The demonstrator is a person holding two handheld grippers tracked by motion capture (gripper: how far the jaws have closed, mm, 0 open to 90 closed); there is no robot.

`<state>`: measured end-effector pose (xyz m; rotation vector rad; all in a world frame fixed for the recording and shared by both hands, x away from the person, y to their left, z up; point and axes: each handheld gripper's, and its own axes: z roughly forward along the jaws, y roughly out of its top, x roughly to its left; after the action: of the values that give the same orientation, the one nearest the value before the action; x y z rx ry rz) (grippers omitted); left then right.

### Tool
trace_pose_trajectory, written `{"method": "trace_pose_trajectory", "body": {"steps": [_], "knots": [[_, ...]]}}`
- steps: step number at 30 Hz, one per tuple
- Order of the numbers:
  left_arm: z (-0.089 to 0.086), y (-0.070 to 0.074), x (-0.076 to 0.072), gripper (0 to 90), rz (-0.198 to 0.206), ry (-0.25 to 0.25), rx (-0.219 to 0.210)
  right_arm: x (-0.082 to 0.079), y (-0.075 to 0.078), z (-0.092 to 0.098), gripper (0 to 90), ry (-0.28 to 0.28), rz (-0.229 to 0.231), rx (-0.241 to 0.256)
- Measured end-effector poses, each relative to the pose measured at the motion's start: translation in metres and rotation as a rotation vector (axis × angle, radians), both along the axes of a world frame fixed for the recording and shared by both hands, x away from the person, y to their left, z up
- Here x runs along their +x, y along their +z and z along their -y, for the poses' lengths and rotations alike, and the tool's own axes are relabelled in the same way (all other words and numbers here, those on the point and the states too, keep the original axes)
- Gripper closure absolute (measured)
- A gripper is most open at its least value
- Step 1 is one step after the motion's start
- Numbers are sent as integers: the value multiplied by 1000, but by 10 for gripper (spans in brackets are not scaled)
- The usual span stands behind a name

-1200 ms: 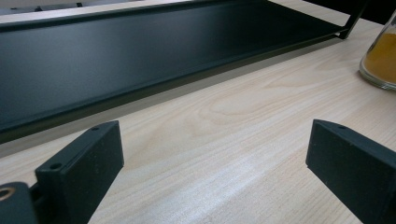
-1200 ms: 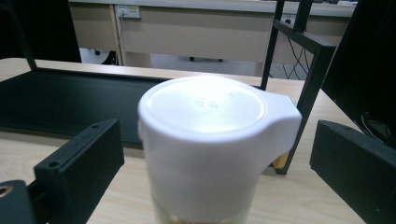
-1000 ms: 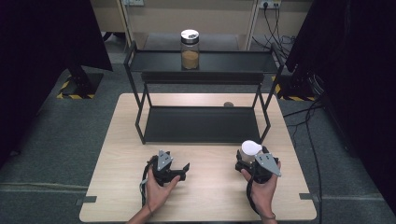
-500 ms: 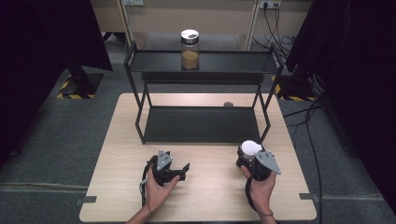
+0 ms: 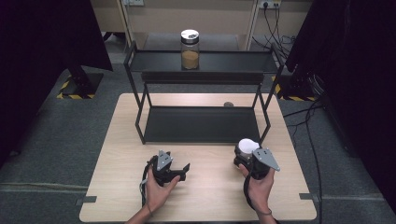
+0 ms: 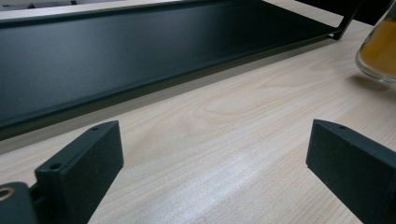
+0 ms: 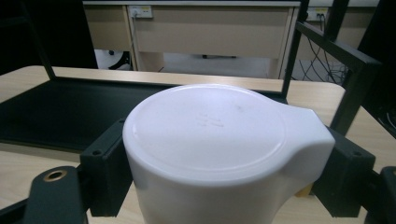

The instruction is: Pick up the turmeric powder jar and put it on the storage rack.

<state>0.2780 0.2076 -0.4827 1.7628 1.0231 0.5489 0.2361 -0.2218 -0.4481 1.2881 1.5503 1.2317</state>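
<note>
The right gripper (image 5: 246, 157) was closed on a white-lidded jar (image 5: 247, 147), which stood at the near right of the table (image 5: 116, 186), just in front of the right leg of the black shelf rack (image 5: 201, 123). The left gripper (image 5: 180, 171) was spread wide and held nothing, resting near the table's middle. A second jar (image 5: 189, 49), part filled with brown powder, stood on the rack's upper shelf, well apart from both tools. Risk, as a judgement: the jaws appeared to bear on the jar just below its lid, so a lift could let the glass body slip or tilt if the clamp were loose. The rack's upright post stood close on the far right, and a careless swing toward the shelf could knock the jar against it. The right gripper view showed the lid (image 7: 210, 128) pressed between both jaws, with a lip jutting to one side, a contact the high view left unclear. The left gripper view showed the glass wall (image 6: 379, 51) of the jar and its orange-brown contents at the frame's right edge, which the lid concealed from above.
</note>
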Motion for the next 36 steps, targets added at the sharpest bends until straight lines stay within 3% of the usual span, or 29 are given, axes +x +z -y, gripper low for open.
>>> {"method": "trace_pose_trajectory", "body": {"steps": [21,36], "knots": [[-4,0,2,31,-19,-4,-23,29,62,-23,199,124,6,-19],[-7,-1,2,30,-26,-6,-47,48,87,-37,200,150,8,-28]]}}
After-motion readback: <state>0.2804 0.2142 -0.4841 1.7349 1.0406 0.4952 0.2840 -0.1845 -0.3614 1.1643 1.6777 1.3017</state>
